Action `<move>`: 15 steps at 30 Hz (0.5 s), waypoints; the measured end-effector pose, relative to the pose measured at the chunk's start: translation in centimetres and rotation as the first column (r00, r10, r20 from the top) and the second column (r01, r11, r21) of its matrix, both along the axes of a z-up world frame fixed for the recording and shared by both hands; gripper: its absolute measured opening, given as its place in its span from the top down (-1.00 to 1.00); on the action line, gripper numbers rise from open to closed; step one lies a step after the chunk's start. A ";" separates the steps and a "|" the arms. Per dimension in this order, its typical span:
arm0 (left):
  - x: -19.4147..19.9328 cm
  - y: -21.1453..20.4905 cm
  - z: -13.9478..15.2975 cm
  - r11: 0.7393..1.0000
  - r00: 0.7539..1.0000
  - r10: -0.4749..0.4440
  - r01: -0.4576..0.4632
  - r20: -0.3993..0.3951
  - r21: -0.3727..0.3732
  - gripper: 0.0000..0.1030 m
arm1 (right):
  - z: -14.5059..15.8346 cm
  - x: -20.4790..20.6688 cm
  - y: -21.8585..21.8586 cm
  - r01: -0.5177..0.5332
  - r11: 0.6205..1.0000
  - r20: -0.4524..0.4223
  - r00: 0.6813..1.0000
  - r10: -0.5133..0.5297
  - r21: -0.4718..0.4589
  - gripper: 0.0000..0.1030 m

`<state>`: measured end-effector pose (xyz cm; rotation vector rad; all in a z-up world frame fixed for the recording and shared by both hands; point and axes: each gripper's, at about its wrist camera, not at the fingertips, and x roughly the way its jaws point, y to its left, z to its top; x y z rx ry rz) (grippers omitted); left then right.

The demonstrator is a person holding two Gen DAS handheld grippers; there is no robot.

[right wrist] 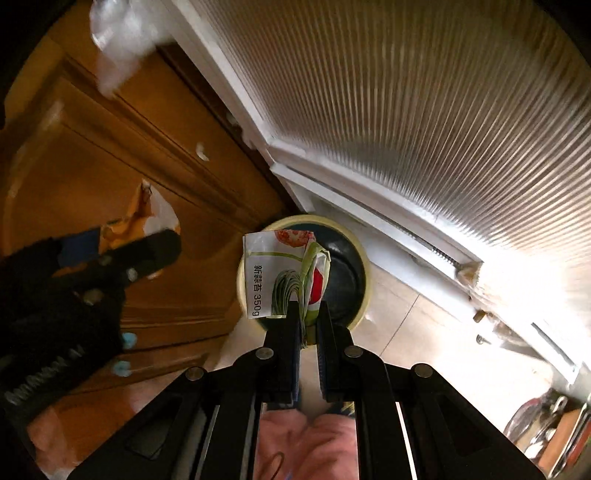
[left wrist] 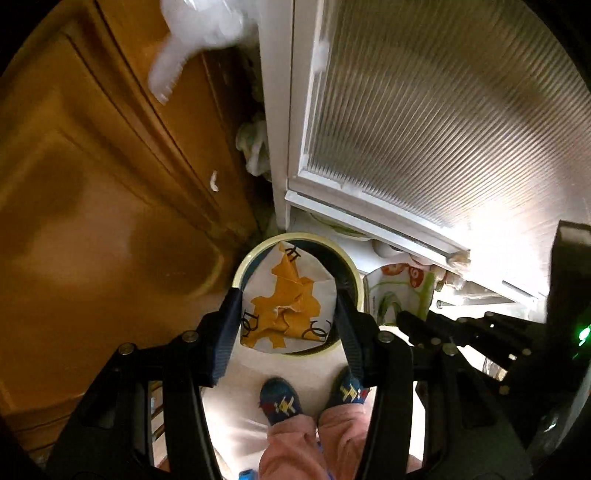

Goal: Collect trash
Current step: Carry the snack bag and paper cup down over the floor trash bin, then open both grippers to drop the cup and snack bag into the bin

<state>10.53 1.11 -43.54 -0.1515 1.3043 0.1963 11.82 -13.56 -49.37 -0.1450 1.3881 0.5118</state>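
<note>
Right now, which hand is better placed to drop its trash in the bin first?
Probably either. The left gripper holds the orange-and-white wrapper over the bin, and the right gripper holds the vegetable packet over it too.

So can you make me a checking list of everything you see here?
Surface: pale tiled floor.
Job's things: round bin on the floor; orange-and-white wrapper and vegetable packet, both above the bin.
Clutter: white bag hanging up top; crumpled plastic by the door frame.
Grippers: left gripper grips the wrapper; right gripper pinches the packet.
Cables: nothing seen.
Surroundings: wooden cabinet, ribbed glass door, person's socked feet.
</note>
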 end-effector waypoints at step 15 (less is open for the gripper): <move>1.2 0.4 -3.6 0.999 0.999 -0.026 0.027 -0.032 0.044 -0.22 | -5.4 2.0 0.9 0.010 0.998 0.036 0.999 -0.012 0.055 0.25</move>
